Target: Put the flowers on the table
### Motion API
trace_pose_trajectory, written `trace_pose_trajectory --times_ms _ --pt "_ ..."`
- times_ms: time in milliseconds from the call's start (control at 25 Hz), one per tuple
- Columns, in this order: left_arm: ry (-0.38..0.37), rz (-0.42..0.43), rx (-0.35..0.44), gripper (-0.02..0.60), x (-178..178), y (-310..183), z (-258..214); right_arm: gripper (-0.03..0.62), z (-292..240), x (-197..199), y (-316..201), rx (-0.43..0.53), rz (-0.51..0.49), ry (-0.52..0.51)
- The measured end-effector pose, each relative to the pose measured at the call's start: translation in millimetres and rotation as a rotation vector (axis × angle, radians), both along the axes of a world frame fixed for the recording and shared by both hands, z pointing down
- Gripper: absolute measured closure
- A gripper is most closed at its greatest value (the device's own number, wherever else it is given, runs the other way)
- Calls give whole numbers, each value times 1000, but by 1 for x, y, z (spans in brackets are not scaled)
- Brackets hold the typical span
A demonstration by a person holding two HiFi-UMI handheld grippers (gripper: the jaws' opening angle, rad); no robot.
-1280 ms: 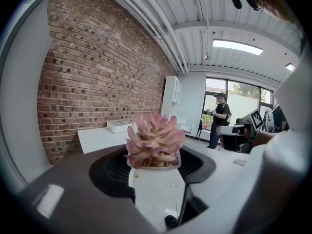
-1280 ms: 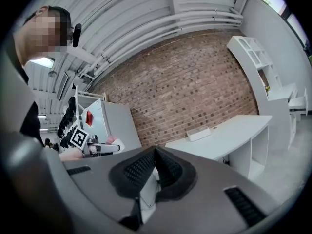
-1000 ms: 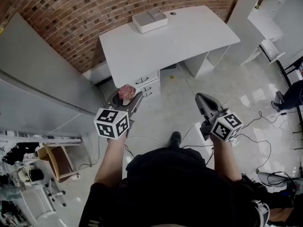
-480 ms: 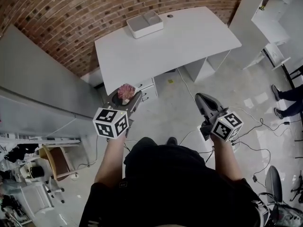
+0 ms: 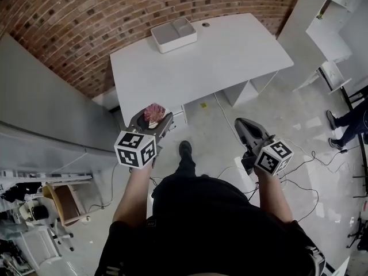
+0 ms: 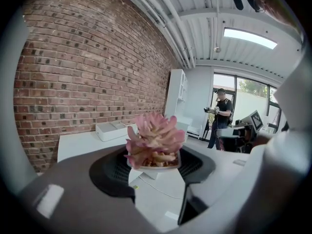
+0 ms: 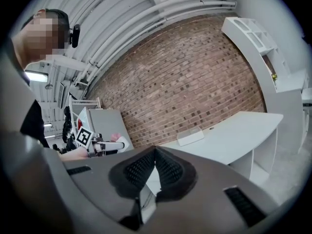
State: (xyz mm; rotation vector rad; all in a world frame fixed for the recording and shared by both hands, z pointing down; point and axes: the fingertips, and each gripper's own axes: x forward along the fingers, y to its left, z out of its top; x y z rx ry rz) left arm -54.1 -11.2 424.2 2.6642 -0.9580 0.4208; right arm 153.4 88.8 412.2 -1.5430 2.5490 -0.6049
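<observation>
**Flowers [image 6: 155, 138] in left hand-held gripper [image 5: 150, 122], short of the surface [image 5: 230, 50]**

We record both forearms [image 5: 133, 194] stretched forward, the grippers aimed at the surface. The left hand-held gripper is clamped on the small white pot [image 6: 161, 167] of the pink, fleshy-leaved flowers. It holds them upright in the air, just before the white surface's near edge. The right hand-held gripper [image 7: 155, 152] has its ribbed dark pads together, nothing between them. Each gripper bears a cube [image 5: 135, 149] of black-and-white square markers, and we read no lettering on them. A shallow white tray [image 5: 173, 34] lies at the surface's far side, by a red brick wall [image 5: 115, 10].
</observation>
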Motion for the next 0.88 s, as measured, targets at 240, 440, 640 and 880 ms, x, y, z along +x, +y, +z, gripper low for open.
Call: trace_pose_trajectory --times_ms 240,440,640,880 --pt "6 23 1 318 15 -66 9 585 7 19 -62 -22 36 20" --pt "3 38 20 316 20 -134 1 585 0 12 -136 -19 19 42" --pt "-3 53 23 316 24 -194 -1 585 2 2 -198 -38 -5 43" --pt "10 54 10 316 24 -240 6 585 6 -5 -250 -66 -30 62"
